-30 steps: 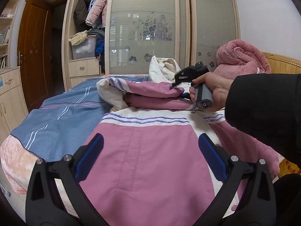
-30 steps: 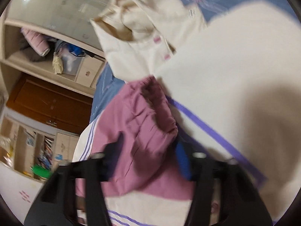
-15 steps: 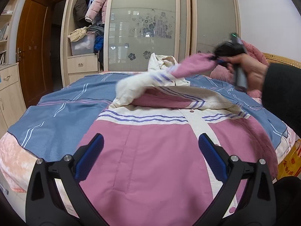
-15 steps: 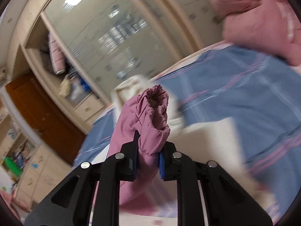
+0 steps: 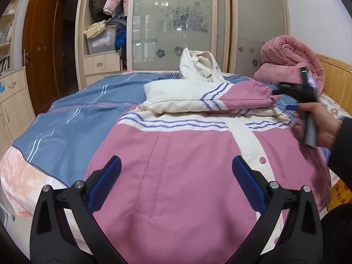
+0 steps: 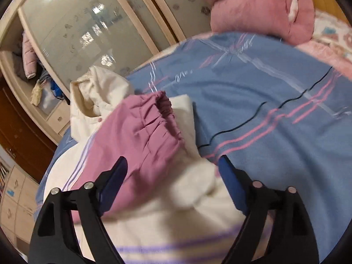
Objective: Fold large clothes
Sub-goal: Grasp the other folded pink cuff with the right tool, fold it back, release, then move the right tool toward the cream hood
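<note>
Left wrist view: one jacket, two grippers, both jaws apart.

left camera: low, close over jacket, faces closet | right camera: tilted, close above sleeve | both see sleeve, bed

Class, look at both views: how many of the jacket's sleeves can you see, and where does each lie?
1: one sleeve lies folded across the jacket chest, its pink cuff beside the open right gripper. The other sleeve is hidden.
</note>
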`<state>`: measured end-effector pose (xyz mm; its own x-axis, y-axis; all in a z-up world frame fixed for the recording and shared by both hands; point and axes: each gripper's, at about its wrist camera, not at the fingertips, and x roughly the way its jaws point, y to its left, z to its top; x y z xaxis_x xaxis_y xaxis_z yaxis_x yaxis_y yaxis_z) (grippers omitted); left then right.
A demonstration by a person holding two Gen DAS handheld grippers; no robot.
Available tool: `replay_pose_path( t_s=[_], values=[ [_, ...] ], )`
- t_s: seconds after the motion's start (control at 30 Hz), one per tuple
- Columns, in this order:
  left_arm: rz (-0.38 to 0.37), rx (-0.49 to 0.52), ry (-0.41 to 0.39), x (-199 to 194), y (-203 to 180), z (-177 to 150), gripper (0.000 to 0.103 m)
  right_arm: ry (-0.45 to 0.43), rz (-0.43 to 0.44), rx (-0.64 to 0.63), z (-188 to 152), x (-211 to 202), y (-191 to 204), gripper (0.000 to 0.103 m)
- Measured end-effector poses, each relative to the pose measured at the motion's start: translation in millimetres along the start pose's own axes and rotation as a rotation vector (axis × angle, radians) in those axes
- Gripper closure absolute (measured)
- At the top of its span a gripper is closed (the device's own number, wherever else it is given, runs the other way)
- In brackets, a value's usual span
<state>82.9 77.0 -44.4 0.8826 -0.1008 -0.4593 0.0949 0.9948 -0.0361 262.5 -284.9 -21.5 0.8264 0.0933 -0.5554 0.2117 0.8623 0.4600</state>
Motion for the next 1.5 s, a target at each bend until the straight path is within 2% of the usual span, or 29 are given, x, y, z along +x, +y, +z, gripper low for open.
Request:
replay_pose_path(
  t_s=[0.1, 0.17, 0.27, 0.37, 0.5, 0.53, 0.7, 1.5],
  values=[
    [0.012, -0.019, 0.008, -0.1, 5.6, -1.6, 0.002, -0.047, 0.040, -0.116, -29.1, -70.5, 14.4, 0.015],
    [0.019, -0.020, 0.012, -0.7, 6.8, -2.9, 0.002, -0.121, 0.051, -0.201, -62.1, -132.6, 26.6, 0.001],
    [0.023, -0.011, 0.015, -3.7, 6.2, -5.2, 0.002, -0.220, 0.026, -0.339, -107.7, -198.5, 39.5, 0.001],
    [0.031, -0.011, 0.014, -6.2, 4.8, -6.2, 0.002, -0.276, -0.005, -0.397, -146.4, -234.5, 36.6, 0.001],
    [0.038, -0.005, 0.003, -12.1, -0.9, -8.3, 0.002, -0.296, -0.004, -0.439, -183.9, -243.0, 27.2, 0.001],
    [0.040, 0.001, -0.003, -13.3, -2.6, -8.8, 0.002, -0.273, -0.011, -0.445, -187.4, -239.1, 26.9, 0.001],
    [0.039, 0.021, 0.000, -12.2, -11.2, -10.4, 0.002, -0.269, 0.018, -0.461, -187.8, -231.6, 27.8, 0.001],
    [0.037, 0.048, -0.020, -16.5, -15.9, -12.3, 0.002, -0.256, 0.019, -0.437, -188.8, -227.2, 25.2, 0.001]
  ],
)
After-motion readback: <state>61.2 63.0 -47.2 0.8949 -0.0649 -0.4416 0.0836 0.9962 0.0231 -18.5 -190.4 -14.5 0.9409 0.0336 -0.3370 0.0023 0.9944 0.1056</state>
